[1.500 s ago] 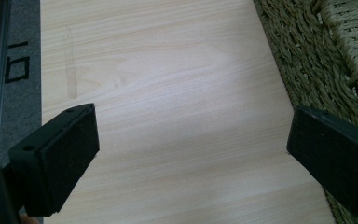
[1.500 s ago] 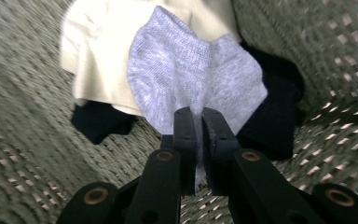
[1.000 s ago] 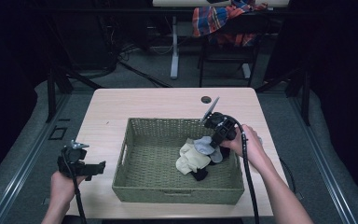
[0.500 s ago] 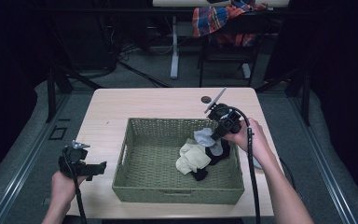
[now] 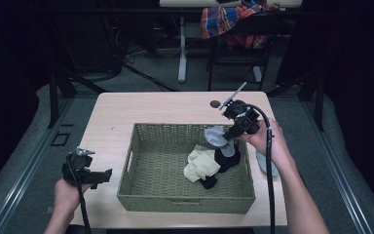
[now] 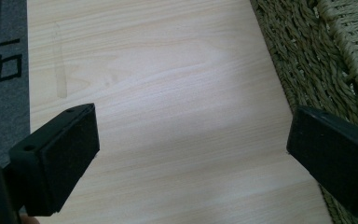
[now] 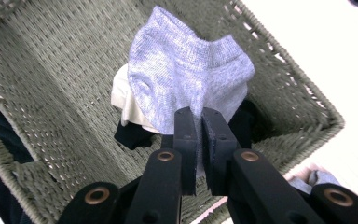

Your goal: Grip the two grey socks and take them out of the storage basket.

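1. Two grippers are at work over a pale wooden table (image 5: 165, 109) that carries a woven green basket (image 5: 141, 195).
2. Right gripper (image 7: 197, 123): its jaws are pinched tight on the edge of a grey sock (image 7: 186, 77), which hangs free above the basket's inside.
3. From the high view, that right gripper (image 5: 230, 138) sits over the basket's far right corner, with the grey sock (image 5: 215, 137) dangling just left of it, above the rim.
4. Under the lifted sock, a cream sock (image 5: 200, 165) and a black sock (image 5: 225, 160) lie heaped on the basket floor toward its right side, touching each other.
5. Another grey sock (image 5: 263, 163) lies on the table just outside the basket's right wall, partly hidden by the right hand.
6. Left gripper (image 5: 102, 175): it is held level above the table's near left corner, well apart from the socks.
7. In the left gripper view the left gripper's (image 6: 191, 154) jaws stand wide apart with bare table between them; the basket (image 6: 307, 60) wall is just beside one jaw.
8. A small dark round spot (image 5: 215, 104) marks the table's far side.
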Demonstrator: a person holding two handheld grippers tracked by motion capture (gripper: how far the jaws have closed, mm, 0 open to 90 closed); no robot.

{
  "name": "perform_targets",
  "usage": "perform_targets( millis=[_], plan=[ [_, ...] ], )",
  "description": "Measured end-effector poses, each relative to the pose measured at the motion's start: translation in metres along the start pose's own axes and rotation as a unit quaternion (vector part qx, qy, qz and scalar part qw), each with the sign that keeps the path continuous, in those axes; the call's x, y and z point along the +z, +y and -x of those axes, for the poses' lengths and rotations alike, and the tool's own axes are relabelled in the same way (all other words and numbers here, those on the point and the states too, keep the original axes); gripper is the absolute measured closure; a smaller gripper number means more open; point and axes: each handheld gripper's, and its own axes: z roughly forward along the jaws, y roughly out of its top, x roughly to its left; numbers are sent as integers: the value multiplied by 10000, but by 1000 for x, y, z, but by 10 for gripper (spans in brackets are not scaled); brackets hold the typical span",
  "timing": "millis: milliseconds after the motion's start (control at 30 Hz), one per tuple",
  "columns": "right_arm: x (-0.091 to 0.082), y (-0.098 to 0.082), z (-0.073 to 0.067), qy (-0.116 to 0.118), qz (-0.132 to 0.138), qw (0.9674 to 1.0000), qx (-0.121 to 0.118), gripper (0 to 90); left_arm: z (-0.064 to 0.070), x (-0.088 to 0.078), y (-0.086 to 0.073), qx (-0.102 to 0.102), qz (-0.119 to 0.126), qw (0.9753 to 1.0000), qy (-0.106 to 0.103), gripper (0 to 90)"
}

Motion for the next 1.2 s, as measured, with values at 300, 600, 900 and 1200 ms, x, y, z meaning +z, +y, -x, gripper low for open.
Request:
perform_targets(
  millis=[300, 600, 900, 1200],
  plan=[
    [-13, -7, 10, -124, 94, 9997, 200, 857, -1, 1, 0, -13, -8, 10000, -9, 24],
    [-35, -23, 25, -275, 238, 9985, 406, 856, 0, 1, 1, -3, -1, 10000, -14, 24],
    [-47, -44, 41, -477, 221, 9965, 651, 856, 0, 1, 1, 12, -11, 10000, -29, 24],
    [-47, -66, 65, -551, 127, 9931, 1029, 856, 0, 0, 1, 2, 29, 10000, 3, 24]
  ],
)
